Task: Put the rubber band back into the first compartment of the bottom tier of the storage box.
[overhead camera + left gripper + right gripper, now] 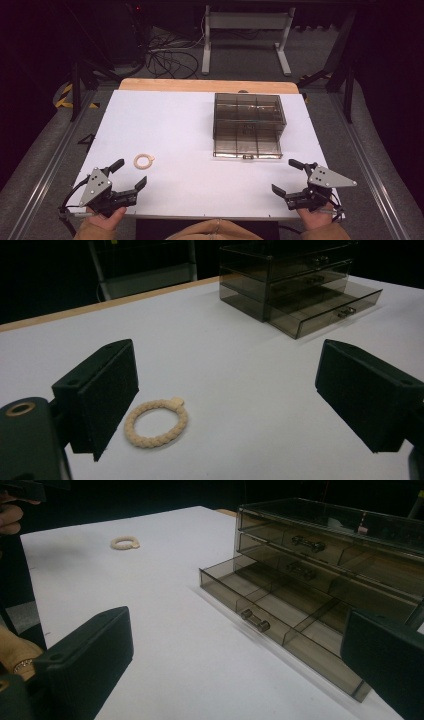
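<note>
Braided ring (143, 161): cream, cord-like, lying flat on the white tabletop (190, 130) just ahead of the left hand-held gripper (127, 175), untouched. Judged the item next to be picked up, given its place close before the spread jaws.

Left hand-held gripper: jaws spread wide, nothing between them, resting near the tabletop's near edge.

Right hand-held gripper (288, 176): jaws likewise spread and empty, in front of the drawer unit (249, 125).

Drawer unit: smoked clear plastic, bottom drawer (280, 615) pulled out, probably to receive the ring.

View notes: the left gripper view shows the ring's (156, 422) braid and small tab; the right gripper view shows the drawer's dividers and bar handle (255, 620); the high view gives the overall layout.
</note>
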Tool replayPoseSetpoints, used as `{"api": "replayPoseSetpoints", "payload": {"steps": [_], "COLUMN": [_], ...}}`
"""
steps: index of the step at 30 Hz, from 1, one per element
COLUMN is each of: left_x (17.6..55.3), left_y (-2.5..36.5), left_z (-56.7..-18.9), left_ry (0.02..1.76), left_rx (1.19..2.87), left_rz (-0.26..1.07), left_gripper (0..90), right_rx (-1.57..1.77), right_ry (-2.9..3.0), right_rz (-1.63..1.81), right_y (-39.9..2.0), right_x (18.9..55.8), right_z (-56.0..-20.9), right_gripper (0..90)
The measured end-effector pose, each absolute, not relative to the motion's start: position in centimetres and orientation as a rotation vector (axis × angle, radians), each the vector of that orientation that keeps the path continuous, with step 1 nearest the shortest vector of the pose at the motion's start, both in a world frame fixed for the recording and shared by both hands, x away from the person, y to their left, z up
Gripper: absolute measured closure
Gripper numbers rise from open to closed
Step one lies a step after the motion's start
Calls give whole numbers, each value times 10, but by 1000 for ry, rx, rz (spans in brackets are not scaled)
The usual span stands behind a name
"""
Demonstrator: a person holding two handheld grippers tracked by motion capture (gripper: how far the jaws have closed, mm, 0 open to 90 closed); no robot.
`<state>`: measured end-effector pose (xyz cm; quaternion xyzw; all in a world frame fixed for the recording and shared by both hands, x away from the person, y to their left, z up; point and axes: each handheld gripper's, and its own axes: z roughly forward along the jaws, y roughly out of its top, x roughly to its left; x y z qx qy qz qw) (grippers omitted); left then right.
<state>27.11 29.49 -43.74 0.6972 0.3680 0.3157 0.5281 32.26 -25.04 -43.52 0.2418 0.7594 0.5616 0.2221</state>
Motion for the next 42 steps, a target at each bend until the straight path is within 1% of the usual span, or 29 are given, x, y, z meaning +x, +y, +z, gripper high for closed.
{"api": "replayPoseSetpoints", "payload": {"steps": [14,22,32,42], "left_x": [273,272,276,288], "left_y": [294,293,293,292], "left_z": [-437,-436,-432,-422], "left_ry": [901,884,892,886], "left_rx": [1667,1680,1679,1704], "left_rz": [772,777,745,727], "left_gripper": [125,125,126,126], "right_rx": [663,666,673,672], "right_ry": [2108,2107,2111,2126], "right_rz": [1550,1551,1551,1545], "right_y": [-249,-249,-249,-248], "right_x": [324,324,325,325], "right_z": [-437,-437,-438,-439], "right_gripper": [22,22,23,25]}}
